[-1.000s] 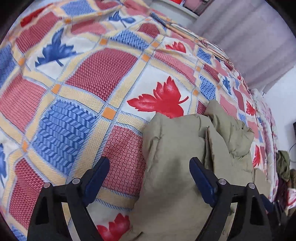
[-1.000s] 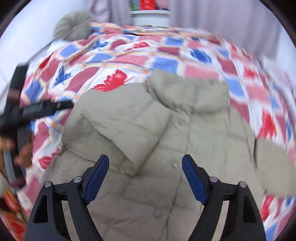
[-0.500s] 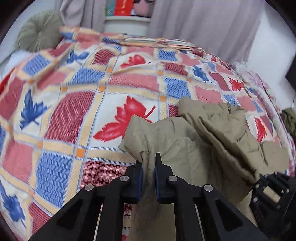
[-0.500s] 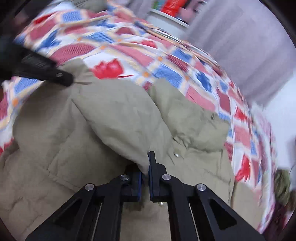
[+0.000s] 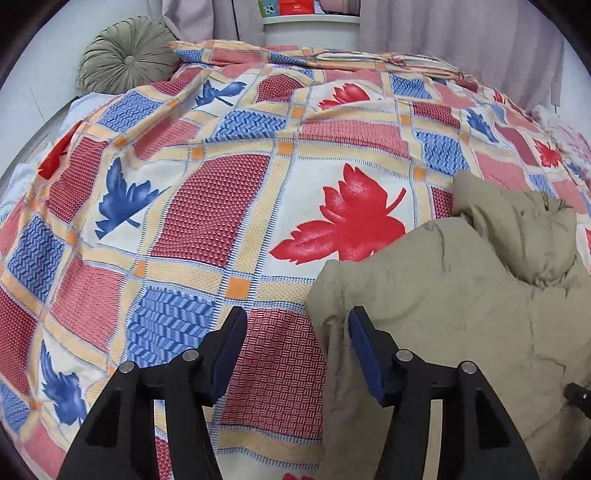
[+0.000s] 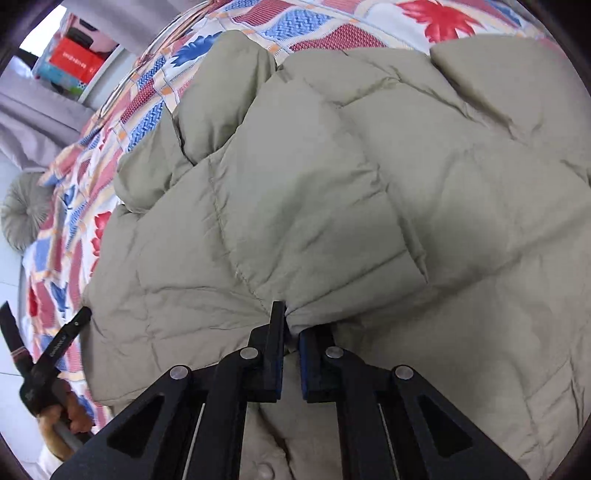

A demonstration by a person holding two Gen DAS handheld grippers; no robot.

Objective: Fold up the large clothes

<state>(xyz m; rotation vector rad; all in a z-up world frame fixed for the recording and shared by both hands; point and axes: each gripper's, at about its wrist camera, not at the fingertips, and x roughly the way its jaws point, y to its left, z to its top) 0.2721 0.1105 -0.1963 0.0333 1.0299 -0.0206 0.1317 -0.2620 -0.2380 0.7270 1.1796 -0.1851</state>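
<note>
The fingers of the right gripper pinch a fold of the olive quilted jacket between their blue pads, though the jaws are starting to ease apart, with the fabric bunched tight at the tips. The left gripper has its jaws about half spread and opening; its right finger rests against the jacket's edge, while the left finger stands over bare bedspread, so nothing is clamped between them.

The jacket lies spread on a bed covered by a patchwork bedspread of red and blue checks with maple-leaf prints. In the left wrist view it sits to the right of the gripper, its hood or collar bunched up toward the far side. In the right wrist view it fills most of the frame, puffed panels and stitch lines running away from the jaws.

A round olive cushion sits at the head of the bed, near grey curtains and a white shelf. At the lower left of the right wrist view, the person's left hand grips the other tool's handle.
</note>
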